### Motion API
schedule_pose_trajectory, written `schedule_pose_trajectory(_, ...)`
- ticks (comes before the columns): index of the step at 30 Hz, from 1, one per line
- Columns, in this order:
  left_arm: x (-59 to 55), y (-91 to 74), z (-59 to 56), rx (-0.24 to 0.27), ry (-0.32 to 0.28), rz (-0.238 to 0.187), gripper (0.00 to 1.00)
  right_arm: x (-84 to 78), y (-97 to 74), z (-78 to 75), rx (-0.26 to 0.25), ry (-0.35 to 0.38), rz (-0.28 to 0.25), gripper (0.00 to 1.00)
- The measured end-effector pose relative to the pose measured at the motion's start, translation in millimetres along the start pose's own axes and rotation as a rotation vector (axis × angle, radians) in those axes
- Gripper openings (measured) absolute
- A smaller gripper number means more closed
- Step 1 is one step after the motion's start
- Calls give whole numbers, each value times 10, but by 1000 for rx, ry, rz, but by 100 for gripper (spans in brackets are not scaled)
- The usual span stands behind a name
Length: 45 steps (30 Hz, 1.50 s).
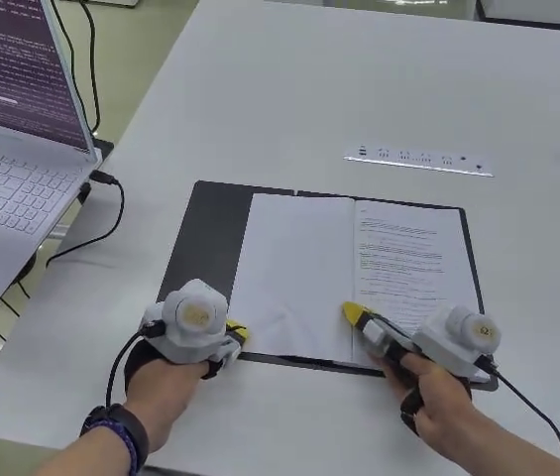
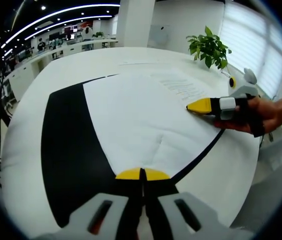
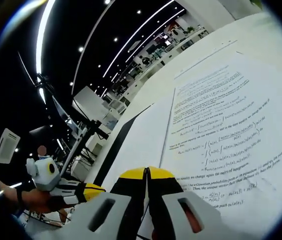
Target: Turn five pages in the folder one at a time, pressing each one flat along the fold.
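1. Found folder (image 1: 210, 238) open and flat on counter (image 1: 359, 79), centre of head view. Blank page (image 1: 294, 268) on left, printed page (image 1: 413, 263) on right, fold between them.
2. Noted left gripper (image 1: 237, 333) at lower left edge of blank page. Jaws pressed together, with nothing visible between them in left gripper view.
3. Noted right gripper (image 1: 354, 314) at lower centre, tip at bottom end of fold. Jaws pressed together. Cannot tell whether tip touches paper.
4. Judged pages thin, light and limp, easily creased or torn. Observed slight buckle near bottom of blank page. Judged dark cover stiffer and unlikely to shift.
5. Recommend taking printed page by its lower free corner or outer edge, one sheet only. Flagged risk of lifting two sheets at once.
6. Examined printed page: small print with formulae and integral signs, wording not reliably legible.
7. Checked laptop (image 1: 12, 149), upper left: screen text and palm-rest stickers too small to read.
8. Checked socket strip (image 1: 418, 161) above folder: markings unreadable.
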<state>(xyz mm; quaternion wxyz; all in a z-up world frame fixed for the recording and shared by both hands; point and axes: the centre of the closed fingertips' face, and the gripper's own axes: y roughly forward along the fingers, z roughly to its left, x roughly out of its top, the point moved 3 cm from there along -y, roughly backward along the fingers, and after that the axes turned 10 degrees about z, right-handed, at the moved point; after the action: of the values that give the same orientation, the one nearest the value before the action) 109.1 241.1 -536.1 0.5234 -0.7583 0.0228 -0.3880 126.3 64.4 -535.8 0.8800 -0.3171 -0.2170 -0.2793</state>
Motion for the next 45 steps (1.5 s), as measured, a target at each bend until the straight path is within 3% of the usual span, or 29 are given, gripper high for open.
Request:
schedule_pose_trajectory(15,-4,0,6,-1,21,4,0,-270,-177,106,-12,-31,34,0)
schedule_pose_trajectory(29,-2,11,12,13,1,14,0,-397,-265,148,-35,-28,41,0)
schedule_pose_trajectory(36,12,13,-9,44,-11,23,0,-426,-283,161,-79,-17,34,0)
schedule_pose_trajectory(44,27,20,-18,73,-26,62,0,-477,-324,166,-117,27,19,0)
schedule_pose_trajectory(45,26,19,-21,75,-29,67,0,-487,-331,181,-125,6,33,0)
